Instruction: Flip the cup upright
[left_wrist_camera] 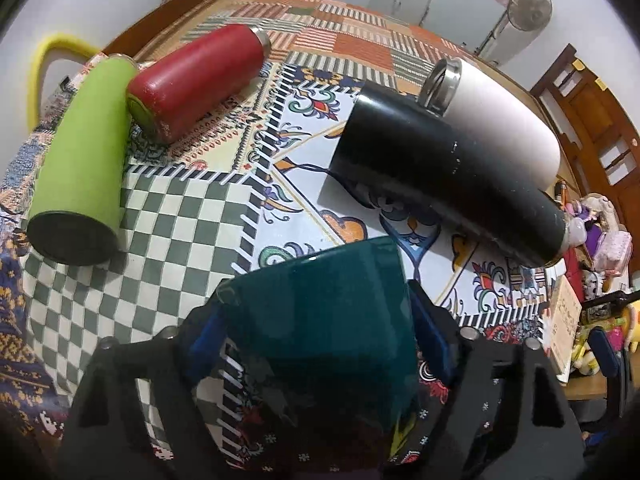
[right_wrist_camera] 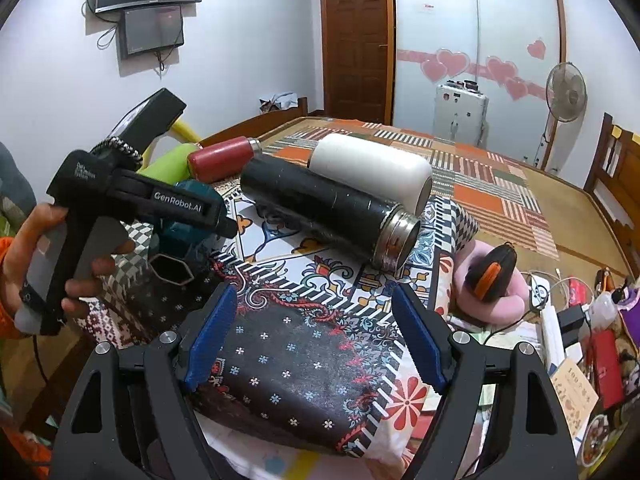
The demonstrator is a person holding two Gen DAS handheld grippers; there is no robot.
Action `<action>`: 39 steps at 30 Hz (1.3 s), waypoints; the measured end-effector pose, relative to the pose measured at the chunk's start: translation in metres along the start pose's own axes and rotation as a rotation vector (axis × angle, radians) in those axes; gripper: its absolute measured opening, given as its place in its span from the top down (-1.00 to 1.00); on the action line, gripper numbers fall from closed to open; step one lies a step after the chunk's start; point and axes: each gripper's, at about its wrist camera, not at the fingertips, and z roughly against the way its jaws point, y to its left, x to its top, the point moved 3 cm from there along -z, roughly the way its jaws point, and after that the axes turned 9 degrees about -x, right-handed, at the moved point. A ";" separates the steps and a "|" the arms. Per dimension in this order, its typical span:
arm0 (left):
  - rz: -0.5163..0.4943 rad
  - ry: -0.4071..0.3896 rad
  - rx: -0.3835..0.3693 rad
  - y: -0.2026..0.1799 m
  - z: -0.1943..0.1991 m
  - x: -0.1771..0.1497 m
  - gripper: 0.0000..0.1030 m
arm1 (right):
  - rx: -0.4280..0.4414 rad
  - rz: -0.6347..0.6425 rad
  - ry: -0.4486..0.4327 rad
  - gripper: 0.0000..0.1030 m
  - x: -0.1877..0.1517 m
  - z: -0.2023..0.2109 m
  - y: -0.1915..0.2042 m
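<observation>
My left gripper (left_wrist_camera: 316, 324) is shut on a dark teal cup (left_wrist_camera: 320, 320), held between its blue pads just above the patterned cloth. In the right wrist view the same teal cup (right_wrist_camera: 180, 236) shows tilted, its hexagonal opening facing down and forward, inside the left gripper (right_wrist_camera: 188, 220). My right gripper (right_wrist_camera: 314, 336) is open and empty, above the dark flowered part of the cloth, to the right of the cup.
A green flask (left_wrist_camera: 80, 160), a red flask (left_wrist_camera: 196, 80), a black flask (left_wrist_camera: 440, 176) and a white flask (left_wrist_camera: 504, 120) lie on their sides on the cloth-covered table (left_wrist_camera: 192, 208). Clutter lies past the table's right edge (right_wrist_camera: 496, 276).
</observation>
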 end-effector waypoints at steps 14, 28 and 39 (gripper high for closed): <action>-0.242 -0.091 0.011 -0.022 0.020 -0.010 -0.52 | -0.001 -0.006 0.006 -0.50 0.001 -0.006 0.002; -0.319 -0.236 0.017 -0.009 0.054 -0.020 -0.45 | 0.008 -0.014 -0.016 -0.50 0.014 -0.005 0.013; -0.400 -0.234 0.030 -0.015 0.047 -0.023 -0.45 | 0.004 -0.003 -0.031 -0.50 0.023 -0.010 0.026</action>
